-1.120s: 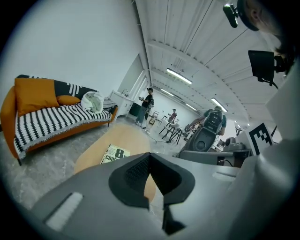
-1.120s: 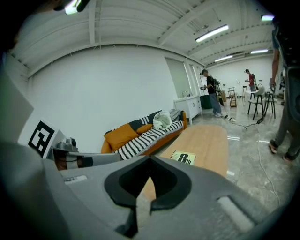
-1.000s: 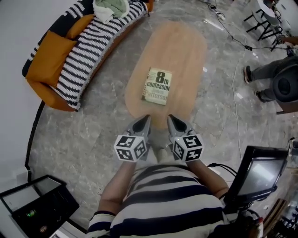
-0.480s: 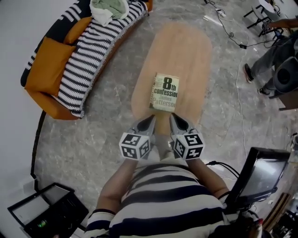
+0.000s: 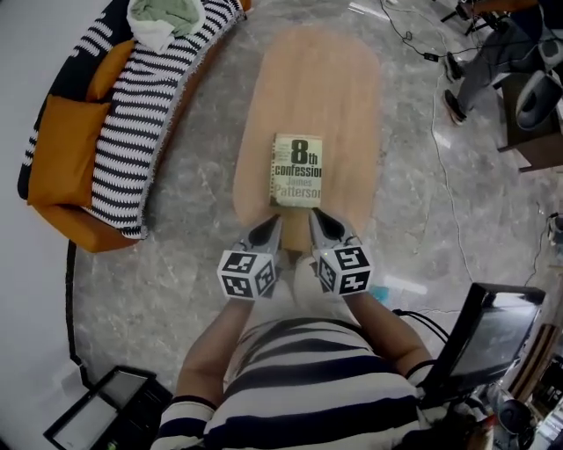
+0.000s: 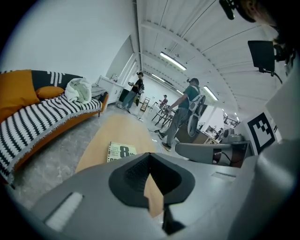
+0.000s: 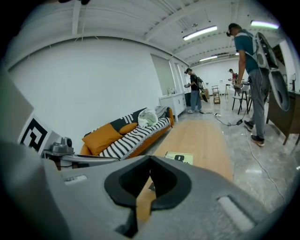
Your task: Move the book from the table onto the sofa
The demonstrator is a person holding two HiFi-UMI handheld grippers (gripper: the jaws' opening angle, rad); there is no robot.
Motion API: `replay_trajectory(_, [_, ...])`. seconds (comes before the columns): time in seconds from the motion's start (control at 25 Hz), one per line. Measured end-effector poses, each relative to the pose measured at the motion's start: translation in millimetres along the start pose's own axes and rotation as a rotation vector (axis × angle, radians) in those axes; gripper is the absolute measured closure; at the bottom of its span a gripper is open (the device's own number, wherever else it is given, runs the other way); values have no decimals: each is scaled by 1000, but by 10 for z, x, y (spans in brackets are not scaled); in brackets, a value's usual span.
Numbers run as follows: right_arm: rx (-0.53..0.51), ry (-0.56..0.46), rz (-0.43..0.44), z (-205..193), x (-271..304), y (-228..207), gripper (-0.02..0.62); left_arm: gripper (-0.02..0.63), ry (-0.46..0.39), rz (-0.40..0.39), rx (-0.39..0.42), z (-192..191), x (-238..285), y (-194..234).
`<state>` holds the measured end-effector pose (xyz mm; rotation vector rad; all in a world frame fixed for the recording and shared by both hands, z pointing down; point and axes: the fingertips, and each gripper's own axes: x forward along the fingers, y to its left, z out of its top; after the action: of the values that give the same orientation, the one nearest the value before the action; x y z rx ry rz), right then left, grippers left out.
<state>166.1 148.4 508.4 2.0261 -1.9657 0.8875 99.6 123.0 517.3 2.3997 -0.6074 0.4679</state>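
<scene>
Two tools are in front of you, side by side, and both are clenched with nothing between the jaws. Your left tool (image 5: 271,224) and your right tool (image 5: 317,218) point forward and a little down, just ahead of your striped shirt (image 5: 308,378). In the left gripper view and the right gripper view the black pads meet at the tip, and only light wood shows through the small gap behind them.

The pale yellow-green paperback book with black title print (image 5: 296,170) lies flat, cover up, on the oval light-wood tabletop (image 5: 325,79), at the end that is nearer to you. Its near edge is just beyond the tips of both tools, and they do not touch it. The curved sofa with orange cushions and a black-and-white striped cover (image 5: 123,149) stands to your left, well apart from the book, with grey stone floor (image 5: 185,255) between it and the tabletop. A pale green bundled cloth (image 5: 163,16) rests on the far part of the sofa. At the upper right of the head view another person (image 5: 484,53) stands on the floor, and a dark monitor (image 5: 493,334) is near your right elbow.
</scene>
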Motion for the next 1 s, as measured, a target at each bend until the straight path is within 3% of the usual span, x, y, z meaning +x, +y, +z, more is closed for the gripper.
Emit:
replay_trajectory(0.68, [10,114,-45,-359,770,-633,597,604,167,3,42,-269,929,303])
replay_trajectory(1.0, [32,161,-47,-597,1076,-768,595,604,206,-3,33,-372,1241,453])
